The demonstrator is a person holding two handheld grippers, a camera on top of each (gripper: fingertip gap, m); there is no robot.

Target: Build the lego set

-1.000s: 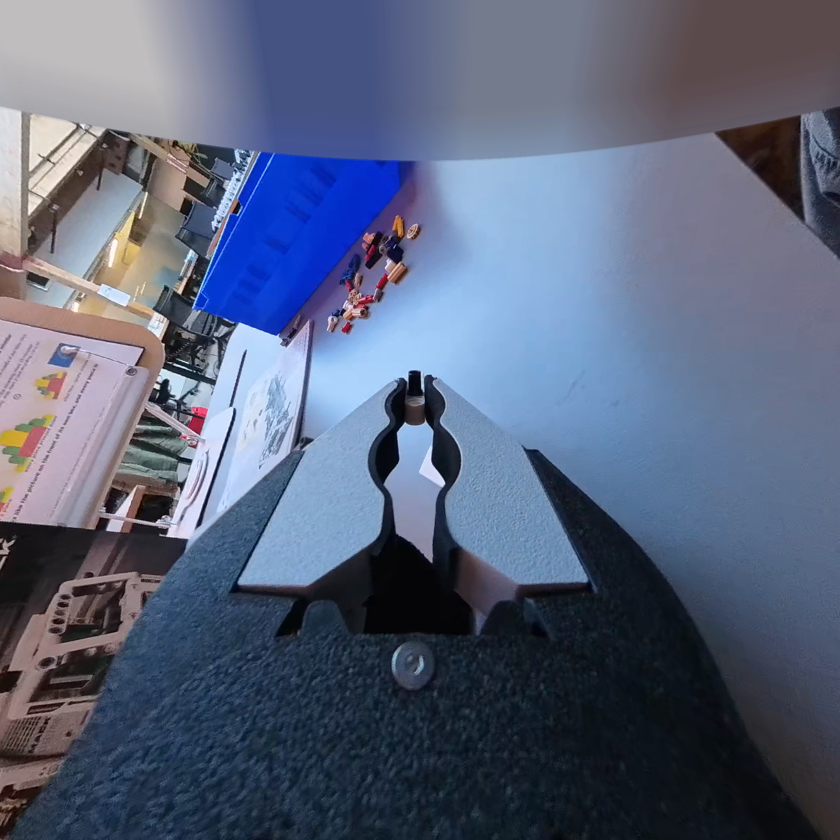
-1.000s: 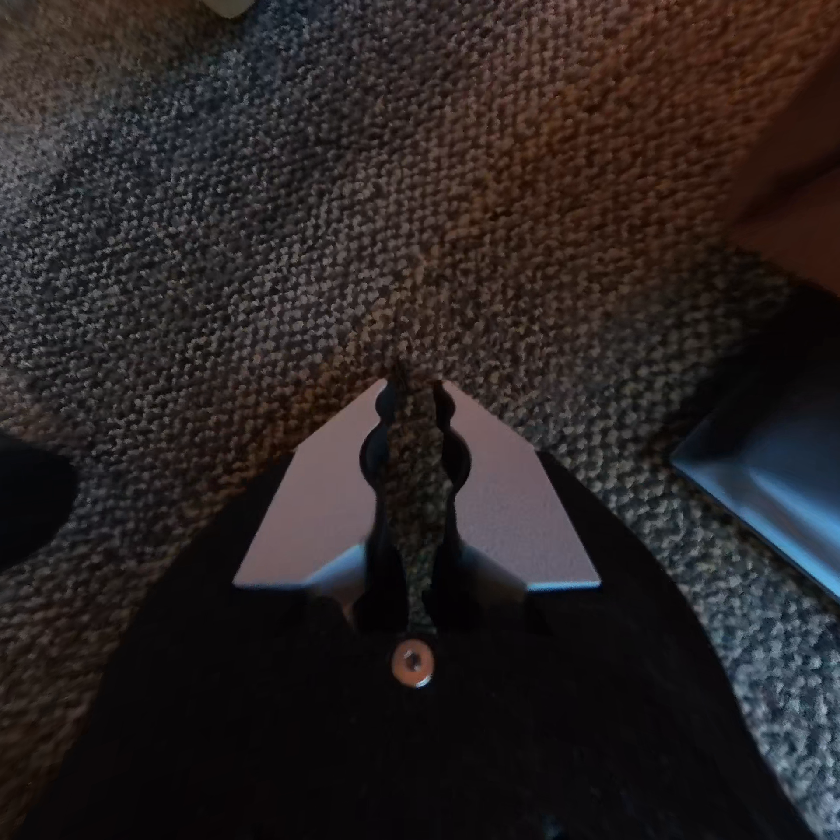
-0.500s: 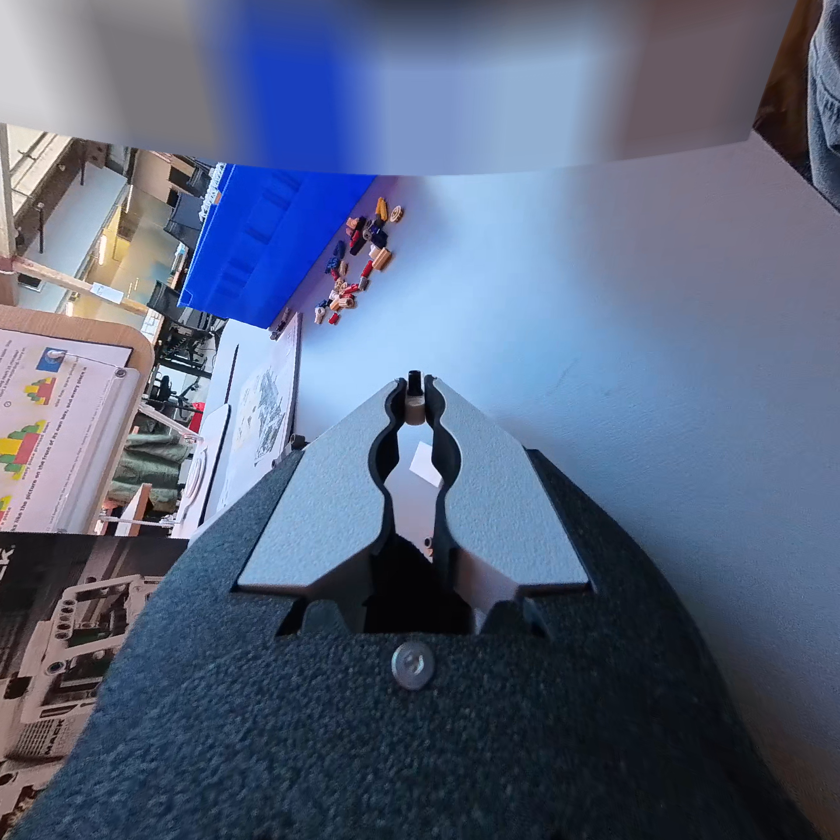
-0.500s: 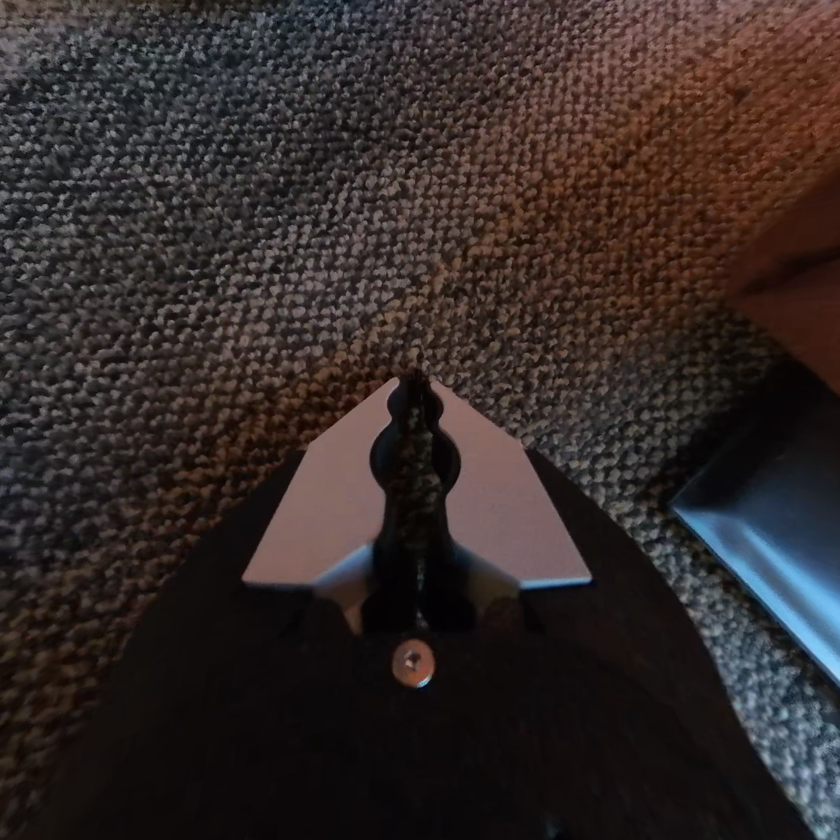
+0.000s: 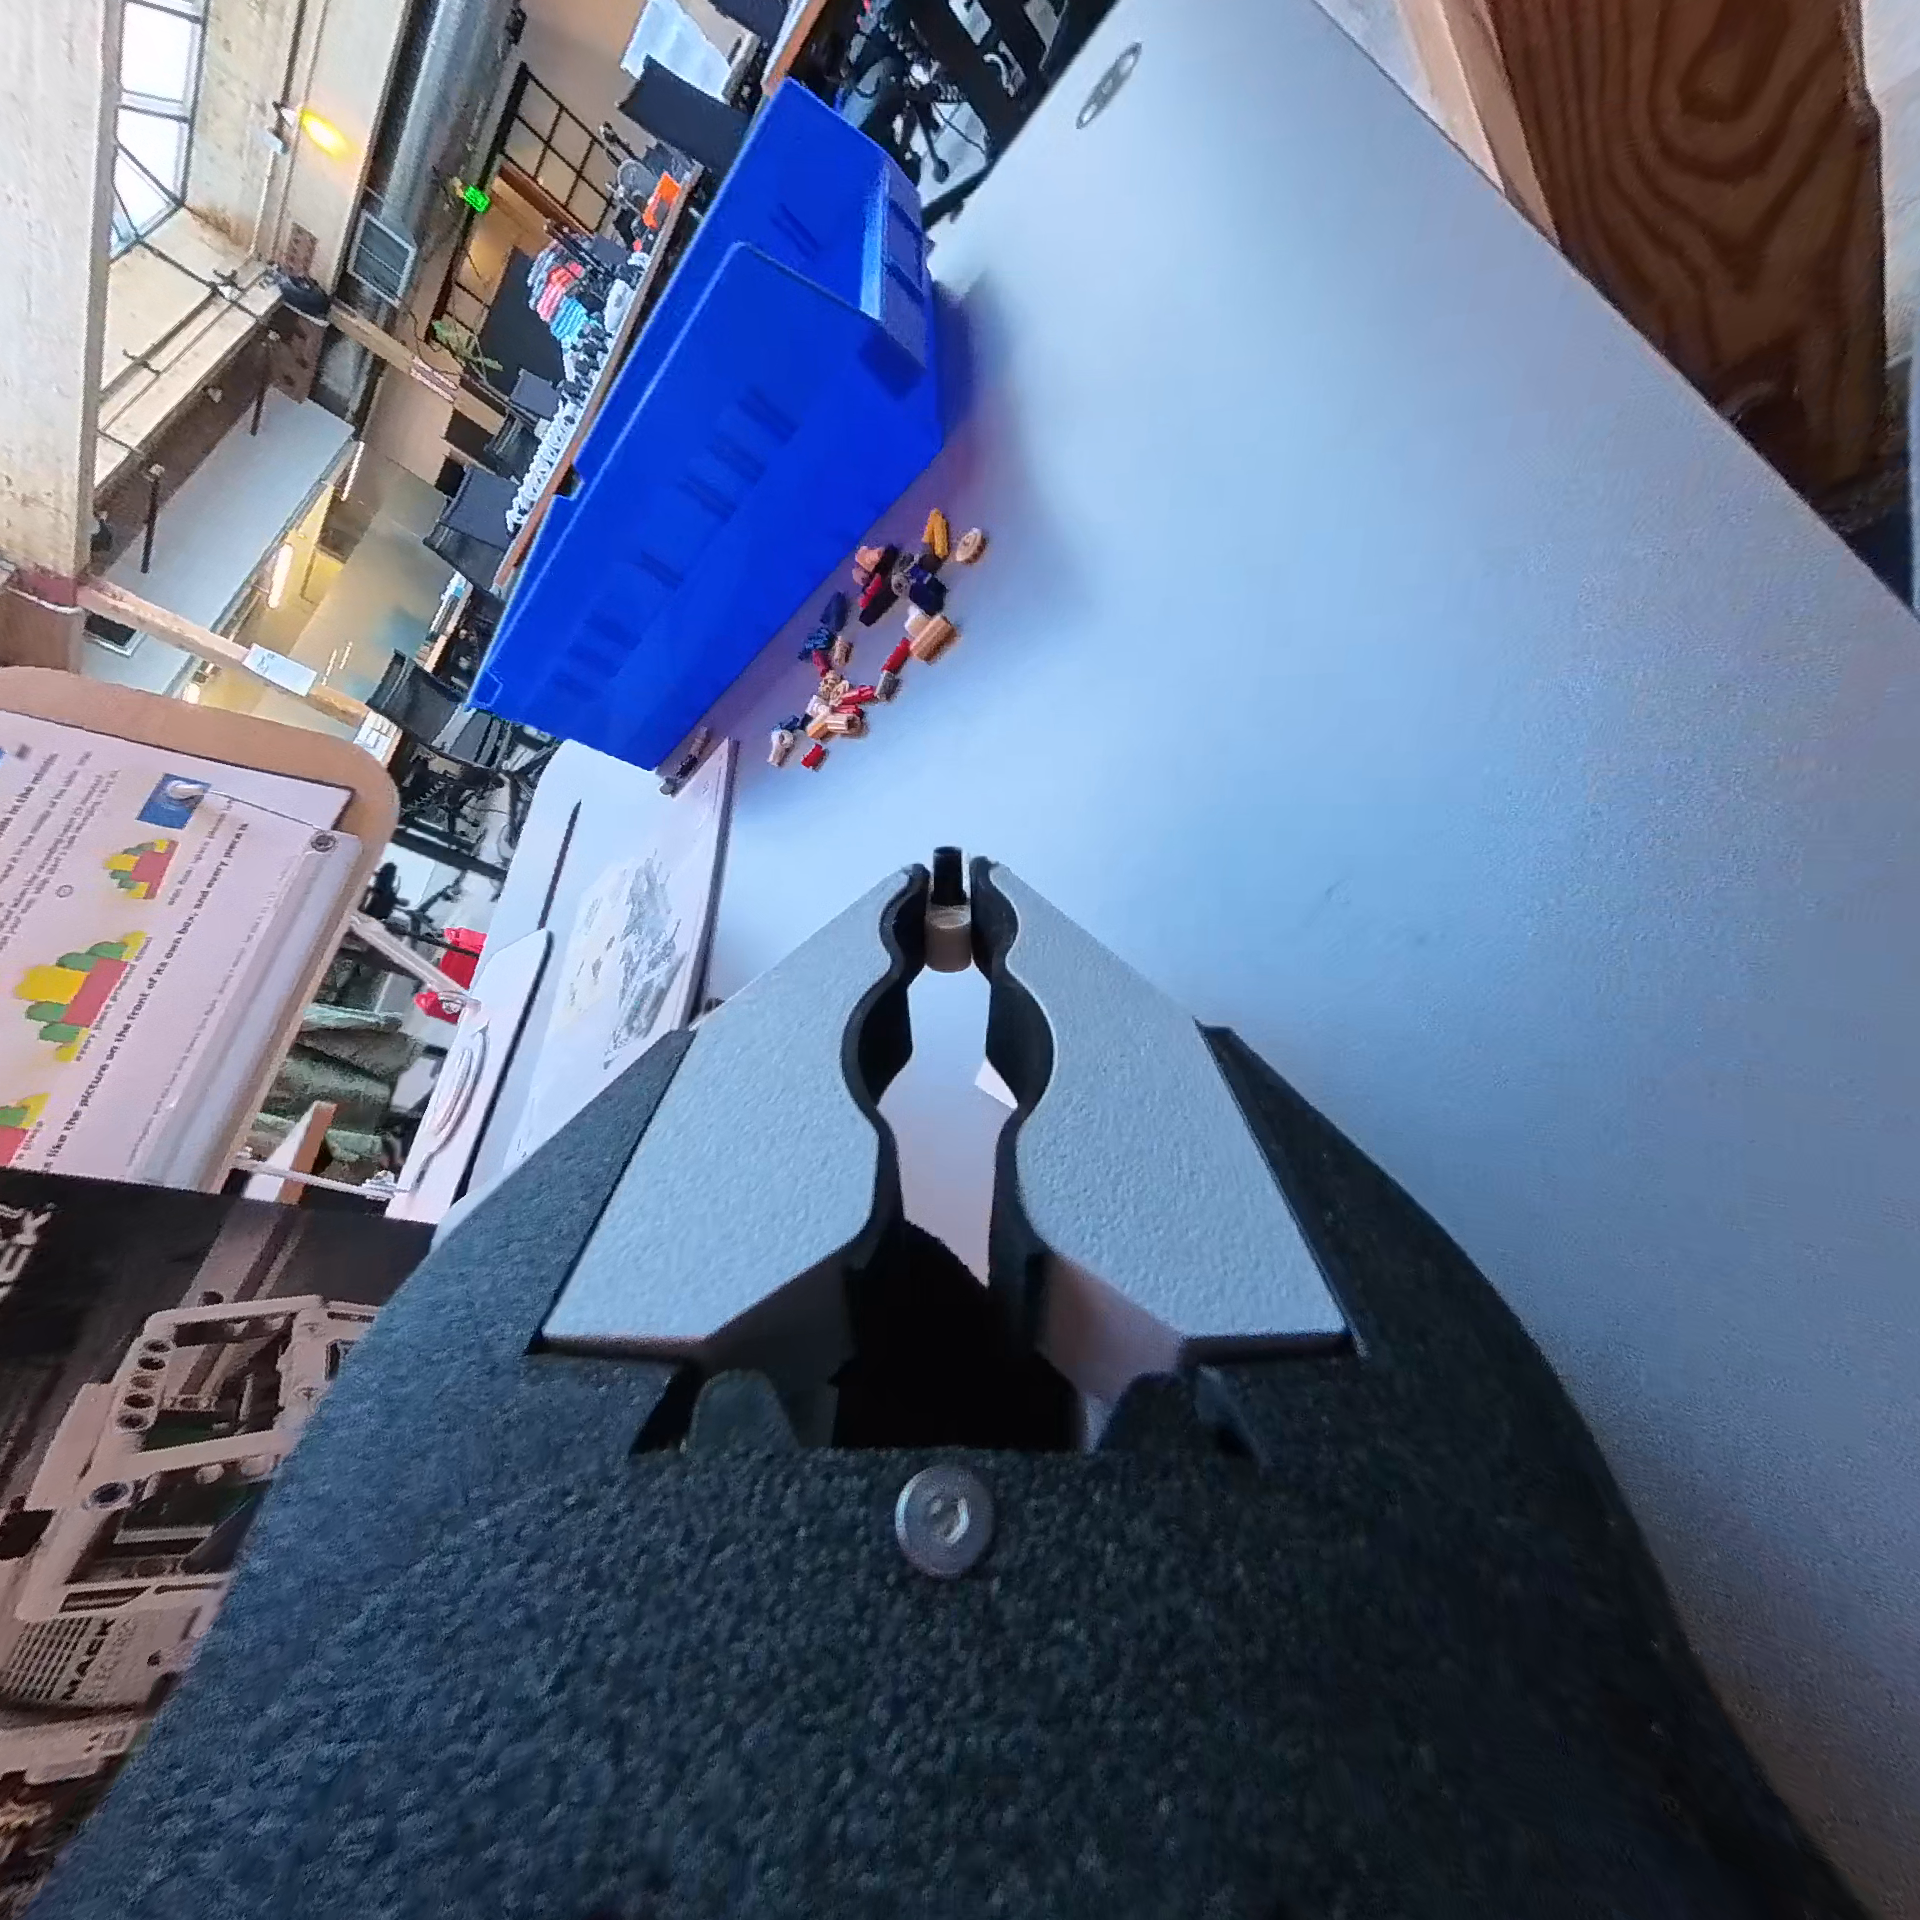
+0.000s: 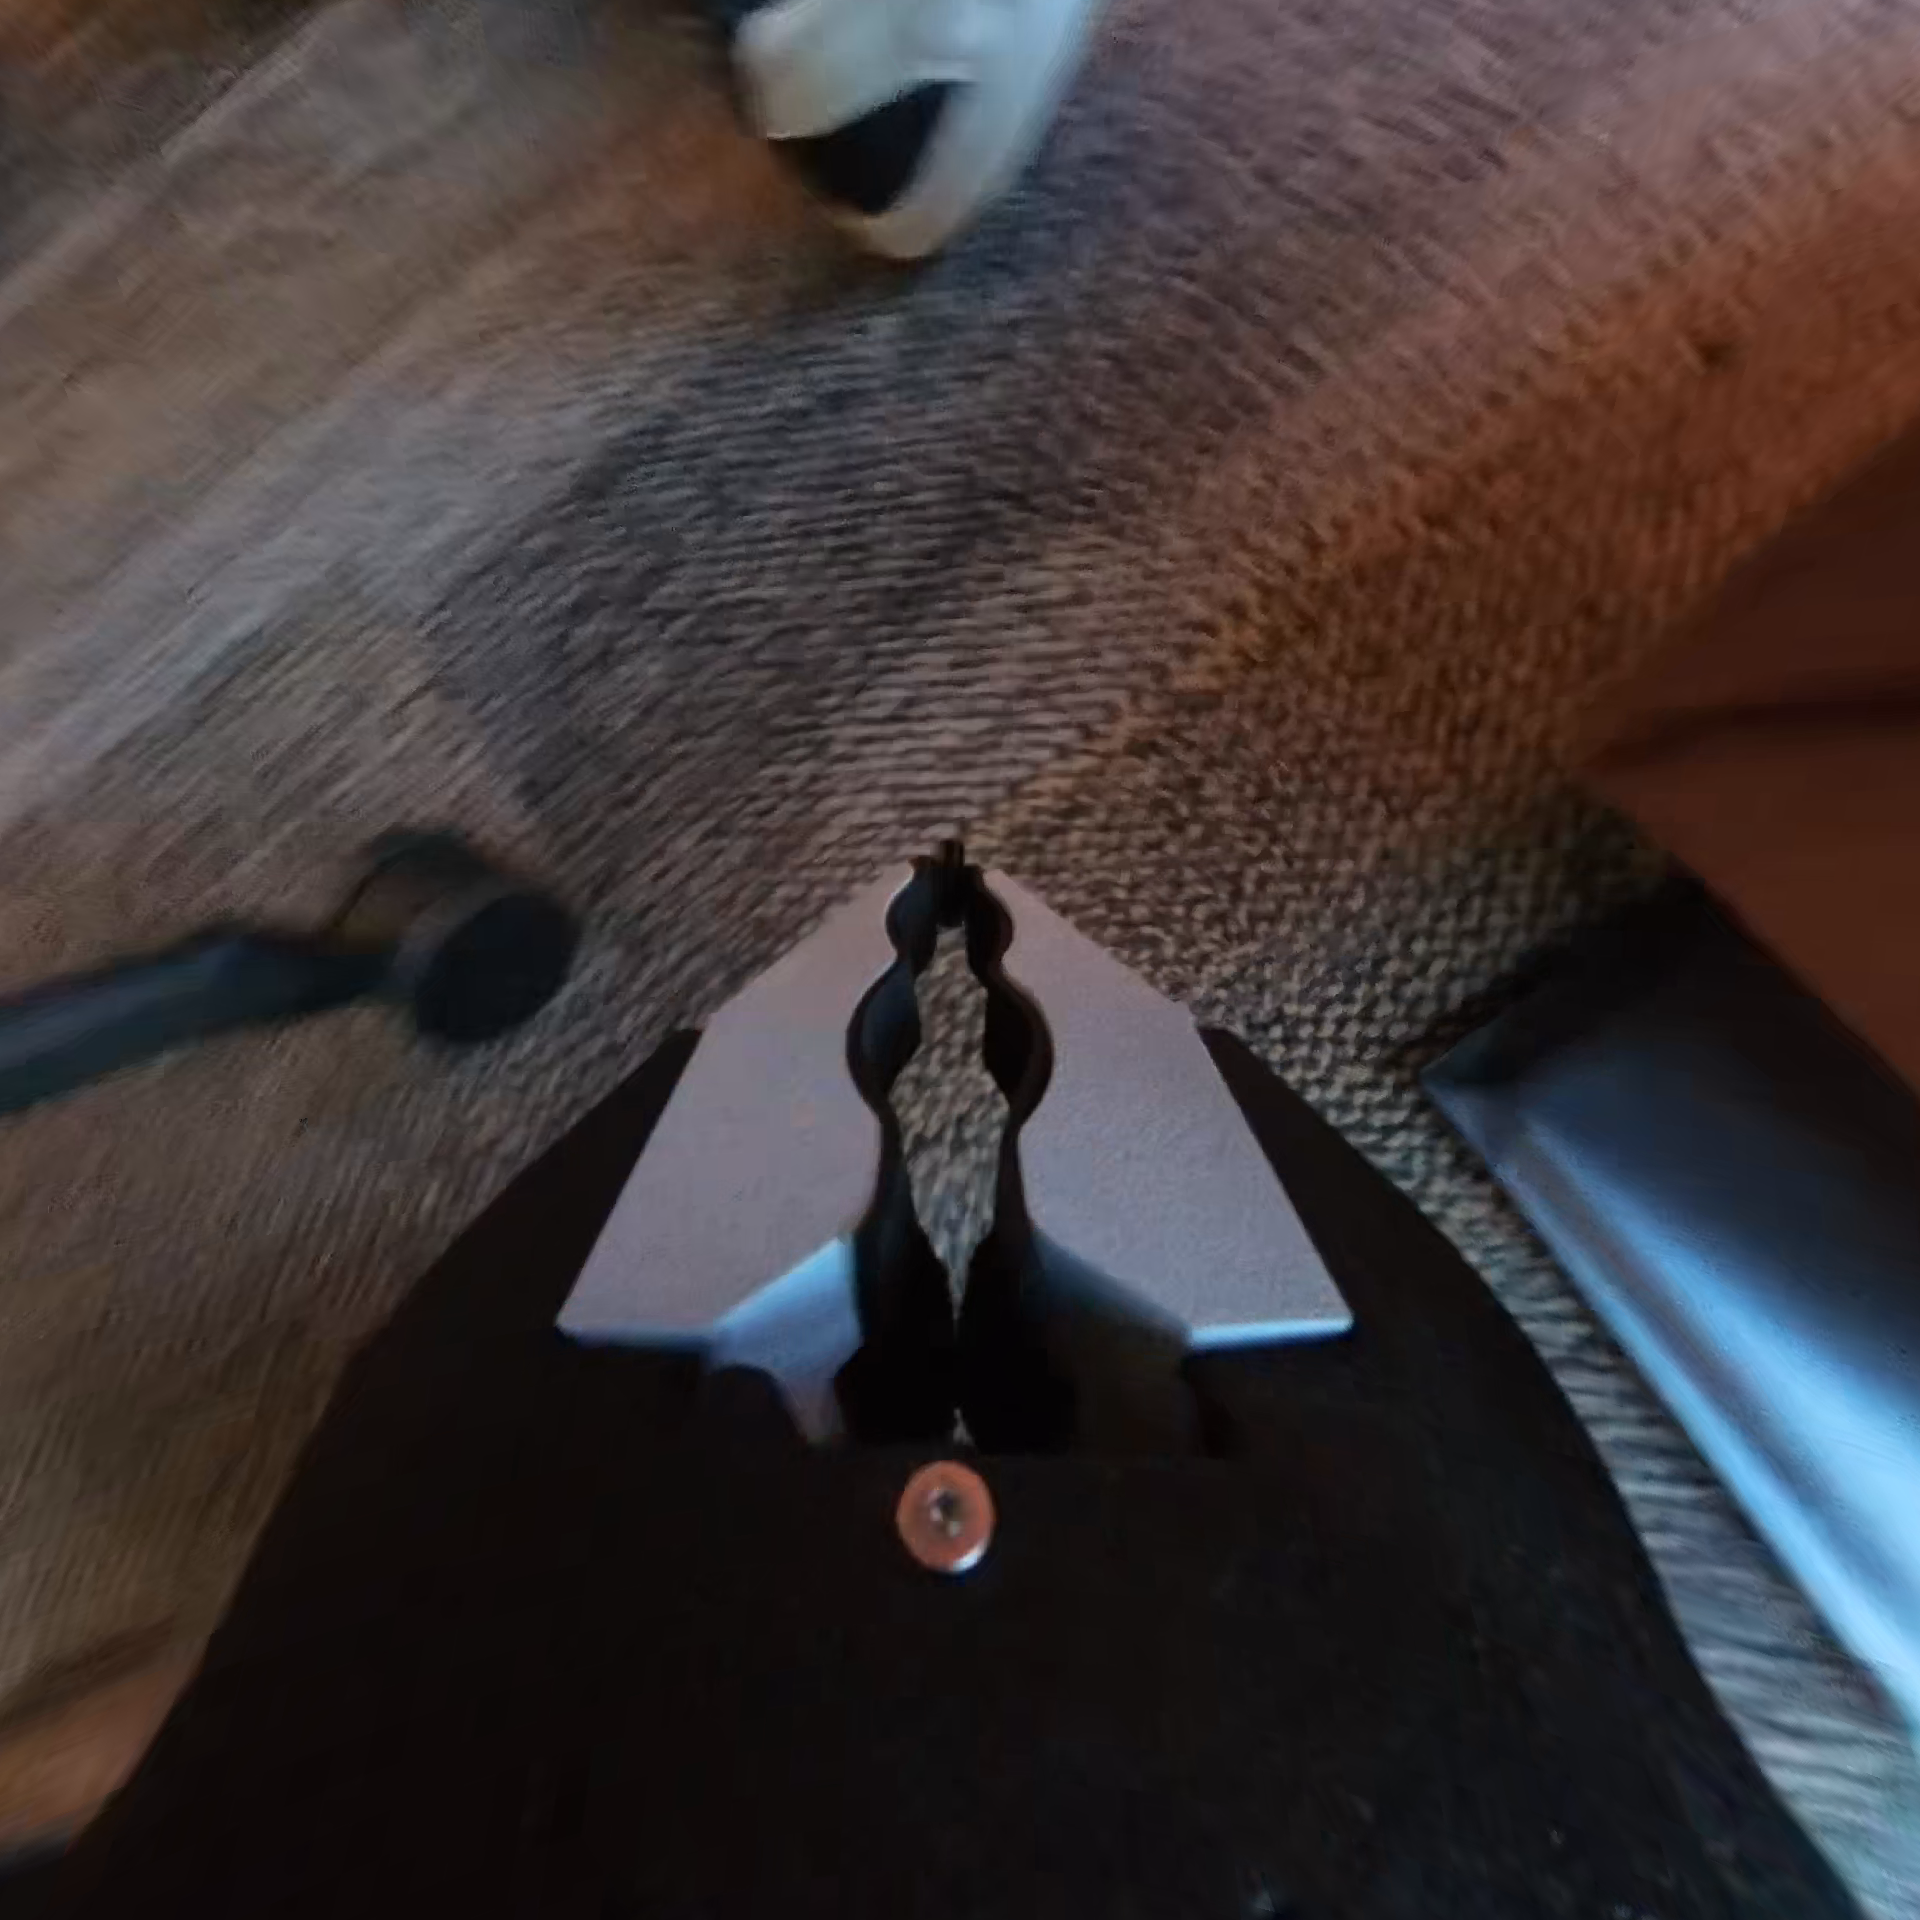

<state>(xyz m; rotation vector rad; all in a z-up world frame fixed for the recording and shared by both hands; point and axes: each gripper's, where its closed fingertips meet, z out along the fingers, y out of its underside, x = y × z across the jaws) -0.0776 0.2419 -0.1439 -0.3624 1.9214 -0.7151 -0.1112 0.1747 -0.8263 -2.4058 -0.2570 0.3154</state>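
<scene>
In the left wrist view my left gripper (image 5: 948, 902) is shut on a small tan and black lego piece (image 5: 948, 920) and holds it above the white table (image 5: 1403, 831). A pile of several loose lego pieces (image 5: 883, 634) in red, tan, dark blue and orange lies farther off on the table. In the right wrist view my right gripper (image 6: 948, 883) hangs over grey carpet (image 6: 1039, 520), its jaws closed on a thin dark piece (image 6: 948, 860) that sticks out at the tips. The view is blurred by motion.
A blue bin (image 5: 727, 447) stands beside the pile. An instruction booklet (image 5: 644, 935), a printed sheet with brick pictures (image 5: 125, 935) and the set's box (image 5: 156, 1455) lie to the left. On the carpet are a white object (image 6: 894, 125), a black round foot (image 6: 488, 966) and a metal bar (image 6: 1714, 1247).
My right gripper closed from slightly open onto the dark piece on the carpet and has moved away from it. My left gripper kept its hold while its view shifted along the table.
</scene>
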